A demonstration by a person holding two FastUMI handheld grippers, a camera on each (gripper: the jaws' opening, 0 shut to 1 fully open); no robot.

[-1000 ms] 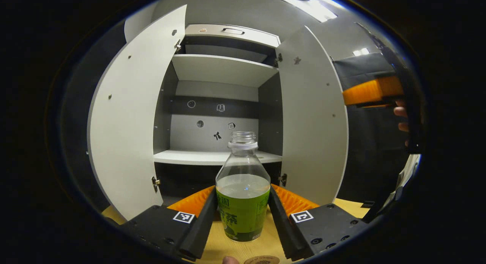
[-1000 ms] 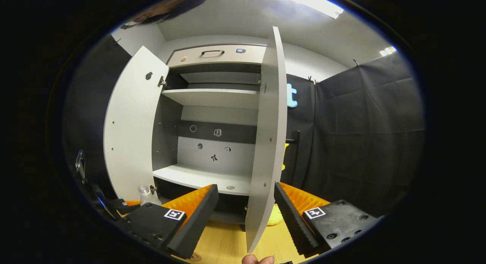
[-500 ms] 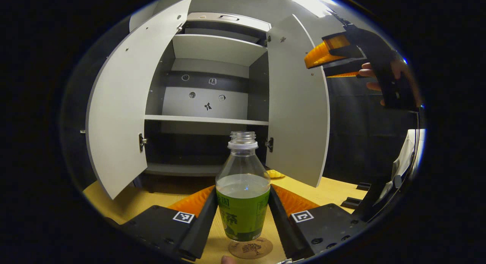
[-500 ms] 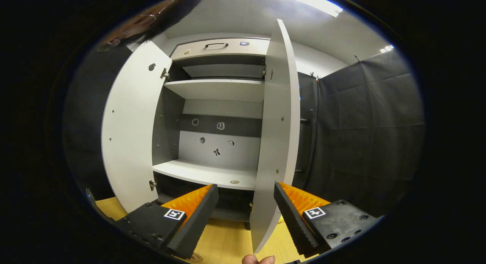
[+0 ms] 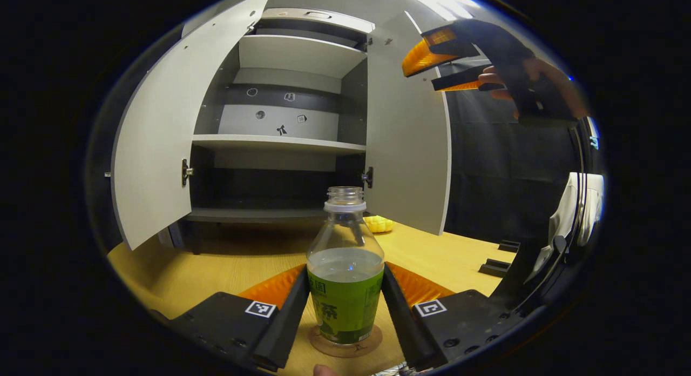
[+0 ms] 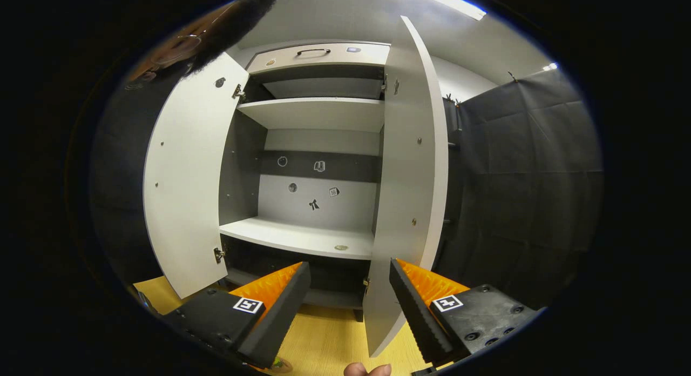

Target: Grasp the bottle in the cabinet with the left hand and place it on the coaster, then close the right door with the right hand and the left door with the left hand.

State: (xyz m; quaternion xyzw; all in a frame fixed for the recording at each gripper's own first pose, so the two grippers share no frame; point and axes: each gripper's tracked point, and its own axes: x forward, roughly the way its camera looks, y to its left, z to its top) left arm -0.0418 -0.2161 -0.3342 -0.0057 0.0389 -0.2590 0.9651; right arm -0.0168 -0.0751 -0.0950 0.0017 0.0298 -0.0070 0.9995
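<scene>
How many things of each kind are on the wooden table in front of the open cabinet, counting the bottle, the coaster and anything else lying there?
Bottle: 1
Coaster: 1
Yellow object by the right door: 1
Total: 3

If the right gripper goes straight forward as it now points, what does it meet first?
Most likely the open right door: its edge stands just ahead of the right gripper, near the right finger. Depth is unclear; it might slip past toward the shelf.

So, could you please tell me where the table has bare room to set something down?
Bare wood lies between the left door and the bottle, and right of the bottle toward the black blocks. It is crowded at the coaster, where the left tongs clamp the bottle, and near the yellow item under the right door.
</scene>
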